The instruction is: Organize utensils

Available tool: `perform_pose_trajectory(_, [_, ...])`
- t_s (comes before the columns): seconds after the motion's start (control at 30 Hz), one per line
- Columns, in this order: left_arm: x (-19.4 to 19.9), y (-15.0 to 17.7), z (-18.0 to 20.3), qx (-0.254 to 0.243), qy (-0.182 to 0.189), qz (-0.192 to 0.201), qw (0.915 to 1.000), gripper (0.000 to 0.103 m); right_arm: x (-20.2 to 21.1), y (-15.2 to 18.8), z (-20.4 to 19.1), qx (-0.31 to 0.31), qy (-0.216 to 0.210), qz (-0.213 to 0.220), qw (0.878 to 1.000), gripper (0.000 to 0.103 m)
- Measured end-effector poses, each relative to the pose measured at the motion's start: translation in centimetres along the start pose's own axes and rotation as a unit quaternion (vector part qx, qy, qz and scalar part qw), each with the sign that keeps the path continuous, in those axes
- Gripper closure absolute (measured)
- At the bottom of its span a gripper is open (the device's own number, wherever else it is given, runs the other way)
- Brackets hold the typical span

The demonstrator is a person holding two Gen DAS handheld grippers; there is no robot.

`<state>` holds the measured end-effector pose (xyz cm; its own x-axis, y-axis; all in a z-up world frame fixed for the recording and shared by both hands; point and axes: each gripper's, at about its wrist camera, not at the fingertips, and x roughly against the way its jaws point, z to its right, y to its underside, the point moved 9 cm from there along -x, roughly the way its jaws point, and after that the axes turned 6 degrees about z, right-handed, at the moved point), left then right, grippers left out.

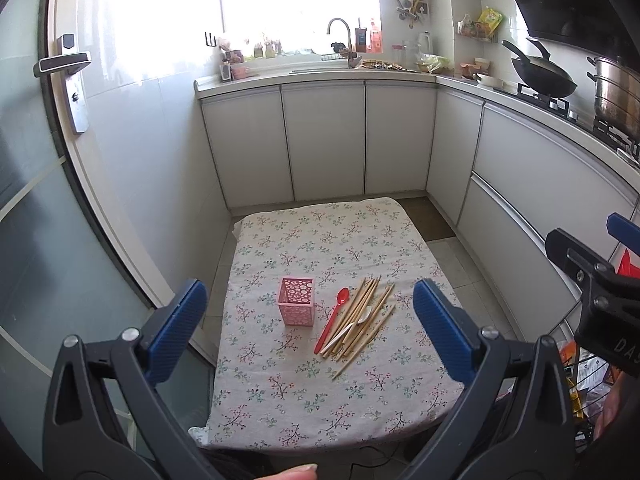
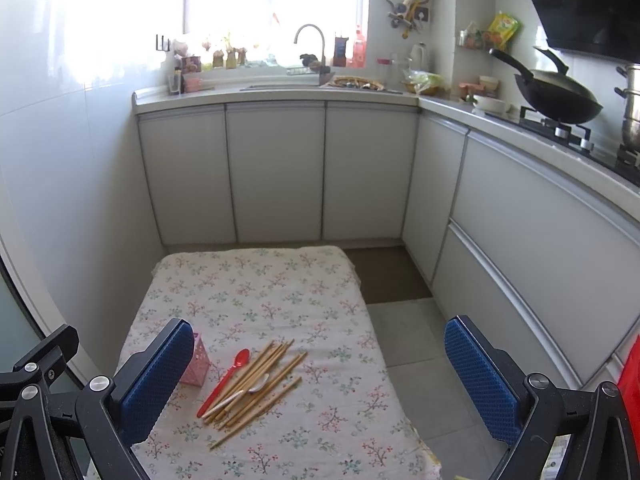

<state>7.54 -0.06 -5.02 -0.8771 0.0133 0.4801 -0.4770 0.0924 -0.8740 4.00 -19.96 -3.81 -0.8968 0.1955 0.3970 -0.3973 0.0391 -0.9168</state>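
Note:
A pink perforated holder (image 1: 296,300) stands upright on the floral tablecloth (image 1: 320,240). Right of it lie a red spoon (image 1: 333,318), a white spoon (image 1: 352,326) and several wooden chopsticks (image 1: 366,316) in a loose pile. My left gripper (image 1: 310,320) hangs open high above the table's near half, nothing between its fingers. In the right wrist view the holder (image 2: 198,364) is half hidden behind the left finger; the red spoon (image 2: 225,380), white spoon (image 2: 244,394) and chopsticks (image 2: 260,388) lie ahead. My right gripper (image 2: 320,376) is open, empty, above the table's right edge.
White kitchen cabinets (image 1: 324,140) wrap around the far and right sides, with a sink tap (image 1: 340,36), a wok (image 1: 544,76) and a steel pot (image 1: 616,92) on the counter. A glass door with a handle (image 1: 64,64) stands left. Tiled floor (image 2: 412,344) lies right of the table.

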Motion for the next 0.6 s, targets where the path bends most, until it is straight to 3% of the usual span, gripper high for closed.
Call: perform_pose_trajectory(0.6, [-0.05, 0.16, 0.34, -0.005, 0.002, -0.002, 1.0000, 0.001, -0.19, 0.14, 0.19, 0.000, 0.001, -0.001, 1.000, 0.000])
